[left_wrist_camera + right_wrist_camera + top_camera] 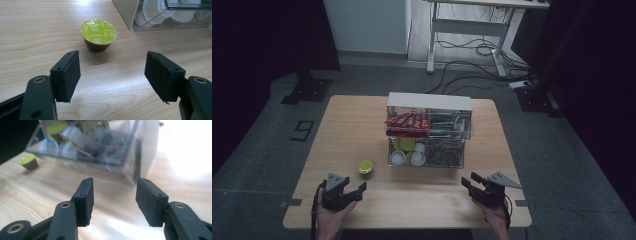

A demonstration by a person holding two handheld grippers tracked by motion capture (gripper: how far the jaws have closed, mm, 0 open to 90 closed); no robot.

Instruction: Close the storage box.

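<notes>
The green lid of the coffee pod point(99, 31) had small words, too tiny to read. The pod sat on the table point(362, 130), just left of the clear box point(429, 131). The left gripper point(112, 71) pointed at it, jaws wide, holding nothing. The right gripper point(114, 195) was low by the box, partly open and empty.

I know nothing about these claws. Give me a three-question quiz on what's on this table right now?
1. True or false: the left claw grips the green-lidded capsule.
2. The capsule stands: A) inside the clear organizer, B) on the table left of it, C) on top of it.
3. What is between the right claw's pads?

Key: 1 false, it is open, the capsule ahead of its pads. 2 B. 3 Nothing, it is open over bare wood.
</notes>
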